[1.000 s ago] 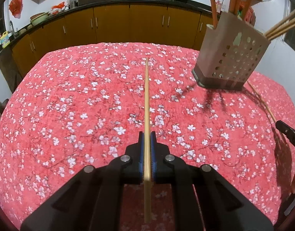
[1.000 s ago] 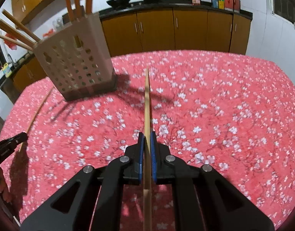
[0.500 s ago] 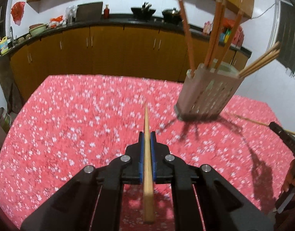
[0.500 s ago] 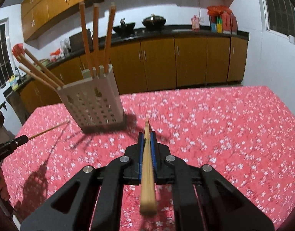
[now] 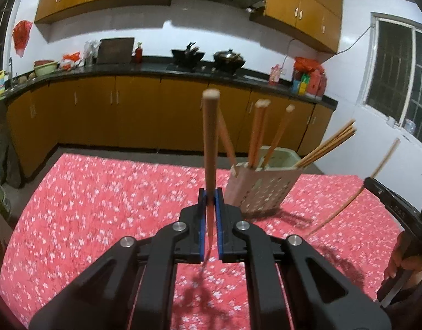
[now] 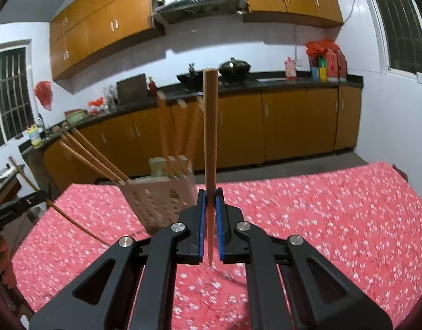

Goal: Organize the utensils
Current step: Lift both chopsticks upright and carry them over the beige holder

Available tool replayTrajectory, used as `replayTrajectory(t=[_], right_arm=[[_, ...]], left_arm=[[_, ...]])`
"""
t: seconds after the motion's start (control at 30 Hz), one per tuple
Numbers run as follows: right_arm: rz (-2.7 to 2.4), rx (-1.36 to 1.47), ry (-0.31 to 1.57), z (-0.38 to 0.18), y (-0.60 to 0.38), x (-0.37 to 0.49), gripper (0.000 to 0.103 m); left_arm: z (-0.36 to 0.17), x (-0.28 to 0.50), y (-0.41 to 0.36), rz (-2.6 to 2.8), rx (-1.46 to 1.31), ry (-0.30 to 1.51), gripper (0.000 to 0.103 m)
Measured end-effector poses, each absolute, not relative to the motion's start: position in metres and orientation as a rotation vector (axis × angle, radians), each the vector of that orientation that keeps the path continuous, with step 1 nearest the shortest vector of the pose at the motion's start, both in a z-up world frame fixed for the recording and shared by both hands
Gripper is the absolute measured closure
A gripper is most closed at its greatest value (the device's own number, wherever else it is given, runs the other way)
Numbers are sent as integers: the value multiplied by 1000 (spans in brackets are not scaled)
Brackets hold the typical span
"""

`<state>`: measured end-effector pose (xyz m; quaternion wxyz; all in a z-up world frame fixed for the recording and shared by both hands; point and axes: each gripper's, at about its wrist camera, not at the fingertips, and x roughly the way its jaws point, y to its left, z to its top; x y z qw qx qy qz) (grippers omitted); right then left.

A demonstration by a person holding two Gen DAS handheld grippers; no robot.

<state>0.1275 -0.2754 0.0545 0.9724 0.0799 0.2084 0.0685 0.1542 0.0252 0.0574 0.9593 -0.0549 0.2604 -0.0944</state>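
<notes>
- Left hand-held gripper (image 5: 210, 227): pads pinched onto a chopstick (image 5: 210, 148), standing upright, thick end up.
- Right hand-held gripper (image 6: 210, 227): likewise clamped on its own stick (image 6: 210, 137), upright.
- Holder (image 5: 262, 188) on bench (image 5: 101, 206), several sticks inside; blurred and partly hidden in right view.

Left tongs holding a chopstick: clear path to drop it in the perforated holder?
Probably yes. The left tongs grip their chopstick upright, and the holder stands just ahead to the right, its top open between the chopsticks already inside. Nothing lies between them.
</notes>
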Motion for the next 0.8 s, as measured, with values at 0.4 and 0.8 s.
replayTrajectory(t=[0.4, 0.8], right_arm=[[260, 229, 150, 136, -260, 117, 95], [196, 207, 80, 126, -243, 158, 95]], left_arm=[[136, 147, -14, -343, -124, 330, 96], [157, 185, -34, -262, -151, 224, 96]])
